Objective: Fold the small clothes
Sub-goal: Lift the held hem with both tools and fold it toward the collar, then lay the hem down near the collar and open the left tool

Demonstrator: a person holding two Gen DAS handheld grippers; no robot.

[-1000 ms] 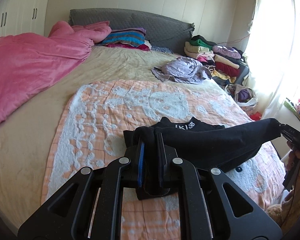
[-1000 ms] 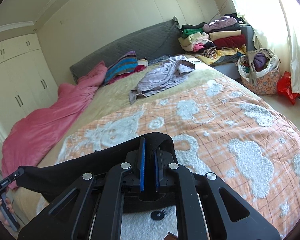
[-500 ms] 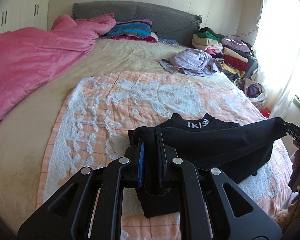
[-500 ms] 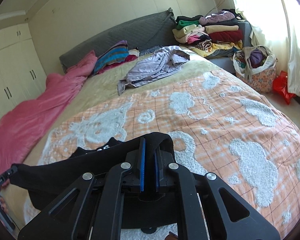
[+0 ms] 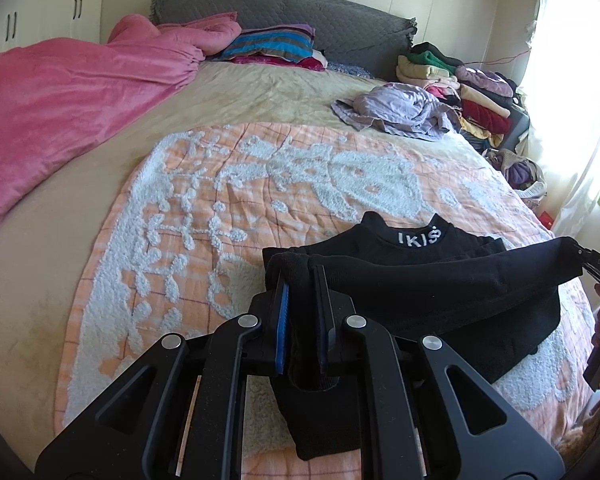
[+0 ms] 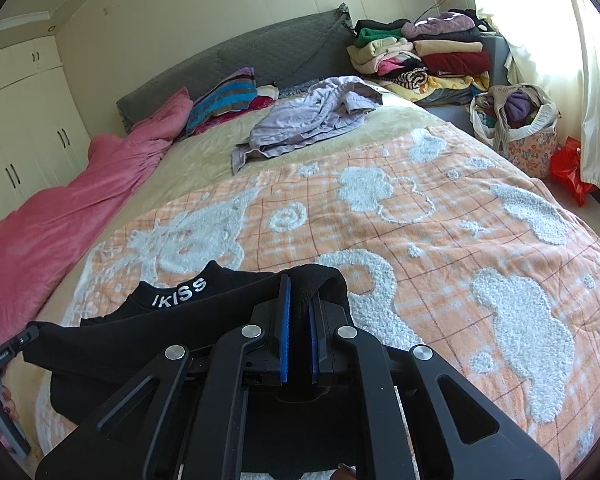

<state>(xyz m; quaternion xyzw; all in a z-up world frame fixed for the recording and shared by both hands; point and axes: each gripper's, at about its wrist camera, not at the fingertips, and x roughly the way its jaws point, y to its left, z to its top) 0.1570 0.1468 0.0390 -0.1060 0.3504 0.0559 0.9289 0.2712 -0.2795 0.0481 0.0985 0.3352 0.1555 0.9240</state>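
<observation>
A black top (image 5: 432, 280) with white collar lettering (image 6: 180, 291) lies partly on the orange-and-white blanket (image 5: 228, 208), its near edge lifted and stretched between both grippers. My left gripper (image 5: 302, 276) is shut on one end of that edge. My right gripper (image 6: 299, 284) is shut on the other end; its tip (image 5: 592, 266) shows at the right of the left wrist view. The left gripper's tip (image 6: 8, 350) shows at the left edge of the right wrist view, with a hand below it. The collar rests flat on the blanket.
A crumpled lilac garment (image 6: 312, 116) lies further up the bed. A pink duvet (image 5: 60, 96) covers the left side. Striped pillows (image 5: 272, 42) lean on the grey headboard. Stacked folded clothes (image 6: 424, 54) and a bag of clothes (image 6: 516, 116) stand beside the bed, right.
Both grippers have sunk and moved forward over the bed, holding the stretched black edge. More of the top, with its lettered collar, now lies on the blanket.
</observation>
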